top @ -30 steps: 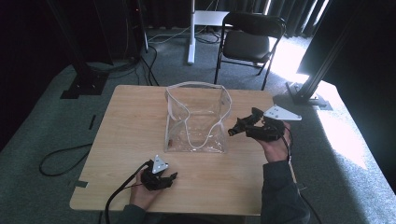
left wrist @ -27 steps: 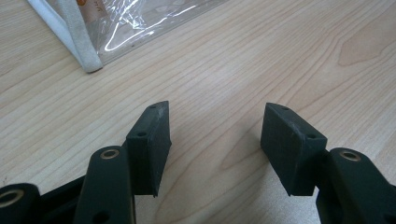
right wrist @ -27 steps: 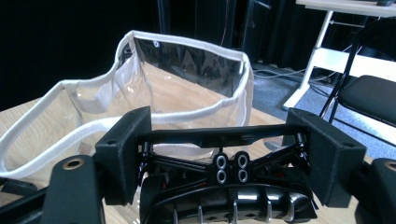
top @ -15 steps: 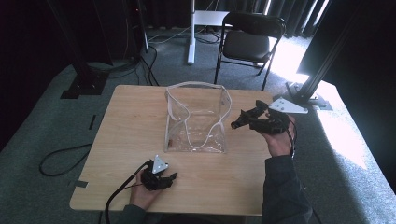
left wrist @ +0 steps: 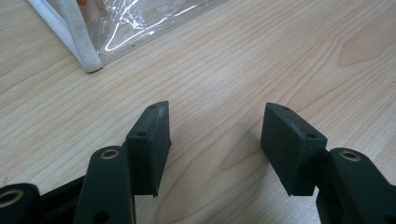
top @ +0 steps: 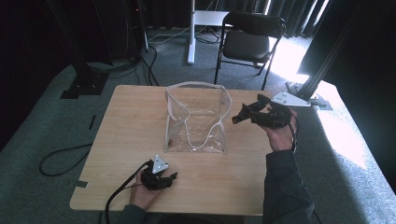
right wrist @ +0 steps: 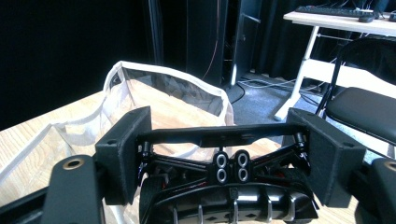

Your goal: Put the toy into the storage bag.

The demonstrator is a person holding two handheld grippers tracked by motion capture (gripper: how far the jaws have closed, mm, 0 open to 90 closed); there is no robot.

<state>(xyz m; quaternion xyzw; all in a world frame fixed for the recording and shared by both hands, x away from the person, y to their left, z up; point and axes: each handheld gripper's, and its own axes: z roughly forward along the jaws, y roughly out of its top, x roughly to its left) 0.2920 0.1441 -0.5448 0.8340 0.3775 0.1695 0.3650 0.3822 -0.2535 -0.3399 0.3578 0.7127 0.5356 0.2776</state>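
Work in hand: I judged it to be putting the black toy car chassis (right wrist: pixel 224 186) into the clear plastic bag with white trim (top: pixel 196 119).
Done: I had the car chassis pinched across its width in the right gripper (top: pixel 243 114), raised beside the bag's right edge, near its open mouth.
Left: the chassis was not yet inside; it needed carrying over the rim, lowering in and releasing.
Left gripper (left wrist: pixel 215 140): jaws spread and empty, low over the pale wooden table (top: pixel 130 121), near the bag's front corner.
Bag: it stood upright mid-table, mouth open; thin glossy film, creased, with a soft white fabric edging.
Chassis: hard matt black plastic, open framework of struts, with ribbed underside.
Pads: black, blocky, rubbery-looking.
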